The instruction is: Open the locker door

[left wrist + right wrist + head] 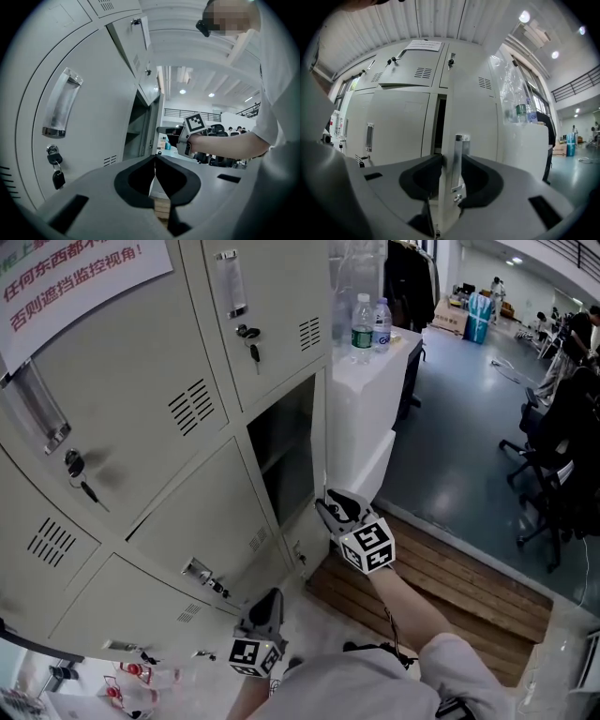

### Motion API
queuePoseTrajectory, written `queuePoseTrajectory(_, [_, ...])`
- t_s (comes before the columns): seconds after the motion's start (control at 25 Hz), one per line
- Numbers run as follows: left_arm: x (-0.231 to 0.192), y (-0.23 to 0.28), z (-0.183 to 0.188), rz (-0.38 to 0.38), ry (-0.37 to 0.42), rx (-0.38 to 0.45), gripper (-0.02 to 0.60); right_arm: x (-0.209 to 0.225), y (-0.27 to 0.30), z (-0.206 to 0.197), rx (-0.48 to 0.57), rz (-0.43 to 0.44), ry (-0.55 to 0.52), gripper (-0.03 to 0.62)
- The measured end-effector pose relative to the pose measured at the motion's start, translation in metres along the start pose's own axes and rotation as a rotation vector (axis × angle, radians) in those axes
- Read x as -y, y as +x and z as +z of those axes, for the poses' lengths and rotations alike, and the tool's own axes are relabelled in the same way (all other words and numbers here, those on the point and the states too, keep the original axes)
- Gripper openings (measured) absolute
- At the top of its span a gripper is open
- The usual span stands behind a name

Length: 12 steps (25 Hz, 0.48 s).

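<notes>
The grey locker door (321, 442) in the right column stands swung out, and the dark locker inside (281, 451) shows. My right gripper (330, 504) is at the door's free edge, low down. In the right gripper view the jaws are shut on the door's edge and its metal handle (458, 157), with the door face (473, 117) stretching up beyond them. My left gripper (271, 599) hangs lower and to the left, in front of the bottom lockers. Its jaws (154, 158) are shut with nothing between them. From the left gripper view the right gripper (183, 137) shows at the door (154, 122).
A white cabinet (361, 399) right of the lockers carries two water bottles (362, 326). A wooden pallet (450, 577) lies on the floor beneath it. Keys hang in neighbouring locks (77, 468). Office chairs (553, 456) stand at the far right.
</notes>
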<state>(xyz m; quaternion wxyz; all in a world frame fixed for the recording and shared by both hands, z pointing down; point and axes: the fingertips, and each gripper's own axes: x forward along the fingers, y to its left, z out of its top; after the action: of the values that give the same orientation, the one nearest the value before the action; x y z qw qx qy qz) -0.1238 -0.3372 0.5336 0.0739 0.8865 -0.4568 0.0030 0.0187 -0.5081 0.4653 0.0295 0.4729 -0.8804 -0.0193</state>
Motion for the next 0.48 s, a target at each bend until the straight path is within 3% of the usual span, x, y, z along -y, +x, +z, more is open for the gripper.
queuePoseTrajectory(0.48, [0.028,0.023,-0.005,-0.075,0.008,-0.022,0.009,0.041,-0.04,-0.005,0.0,-0.084,0.031,0.121])
